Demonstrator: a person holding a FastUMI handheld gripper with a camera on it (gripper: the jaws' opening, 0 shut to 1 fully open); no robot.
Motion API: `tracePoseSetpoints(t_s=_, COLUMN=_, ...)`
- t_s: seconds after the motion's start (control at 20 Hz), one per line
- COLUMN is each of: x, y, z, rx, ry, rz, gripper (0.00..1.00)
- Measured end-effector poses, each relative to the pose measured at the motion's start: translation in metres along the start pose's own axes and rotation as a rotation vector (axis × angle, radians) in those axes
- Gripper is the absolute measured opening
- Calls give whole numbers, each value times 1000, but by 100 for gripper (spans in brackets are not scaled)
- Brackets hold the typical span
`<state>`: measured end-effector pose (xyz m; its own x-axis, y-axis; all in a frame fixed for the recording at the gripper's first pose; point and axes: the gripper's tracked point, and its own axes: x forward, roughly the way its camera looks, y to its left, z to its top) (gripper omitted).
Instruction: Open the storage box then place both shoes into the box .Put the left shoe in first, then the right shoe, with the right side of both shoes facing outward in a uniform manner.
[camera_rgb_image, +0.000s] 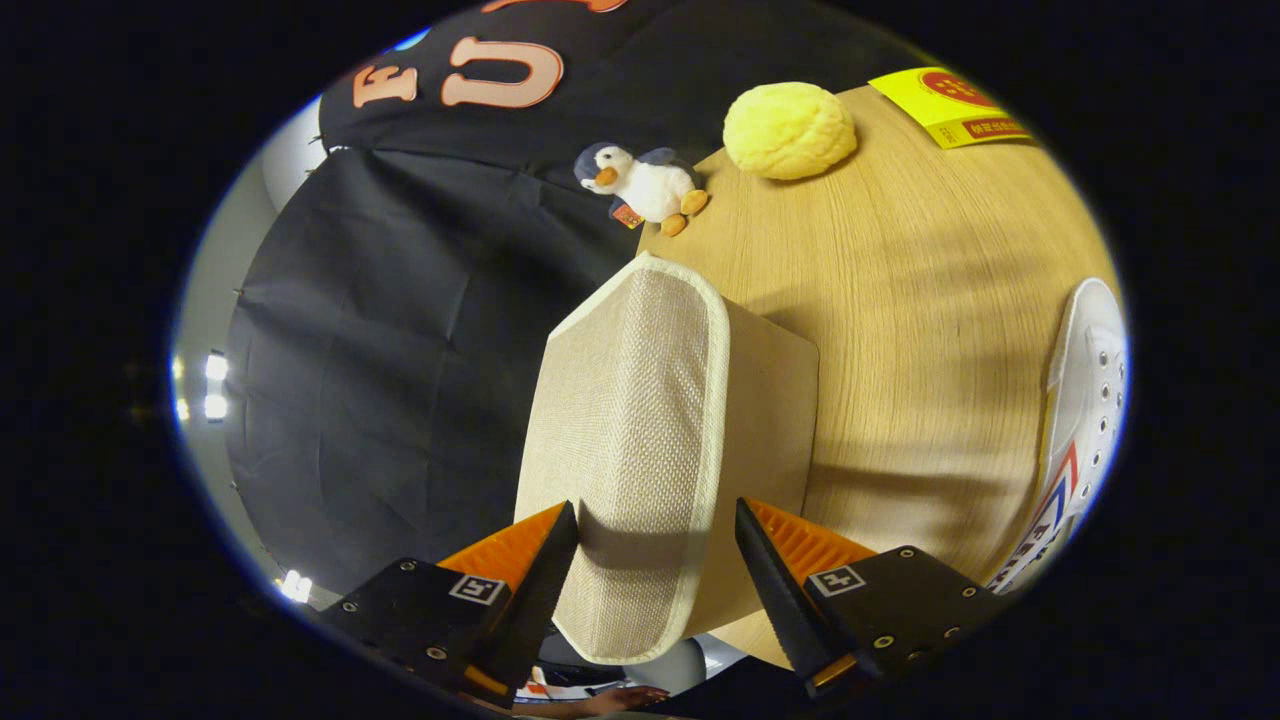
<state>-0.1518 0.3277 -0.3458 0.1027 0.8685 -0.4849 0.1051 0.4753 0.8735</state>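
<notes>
fingers of the gripper stood apart around the lid of the box on the table, opening apparently in hand, next calling for a firm clamp, shoe waiting beside.

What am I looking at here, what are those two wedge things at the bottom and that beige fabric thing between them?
This picture comes from a fisheye camera that rides on a hand-held gripper, a two-finger tool a person carries. The wedges are its two fingers, spread apart. Between them stands the beige fabric lid of a storage box; whether the fingers press on it I cannot tell. Beyond lies a wooden table with a toy penguin, a yellow sponge-like ball and a yellow card. Off to the side, on the table, lies a white shoe.
</notes>
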Motion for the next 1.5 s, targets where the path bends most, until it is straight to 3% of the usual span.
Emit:
tracePoseSetpoints(t_s=0.15, x=-6, y=13, z=7, rx=59, ry=-27, rz=54, gripper=92)
tracePoseSetpoints(t_s=0.35, x=-36, y=43, z=16, rx=90, ry=-50, rz=137, gripper=81)
tracePoseSetpoints(t_s=0.8, x=-60, y=128, z=34, rx=-73, ry=-125, rz=220, gripper=34)
tracePoseSetpoints(t_s=1.2, x=-47, y=179, z=35, rx=-156, ry=-122, rz=261, gripper=19)
tracePoseSetpoints(t_s=1.5, x=-23, y=227, z=31, rx=-244, ry=-100, rz=277, gripper=19)
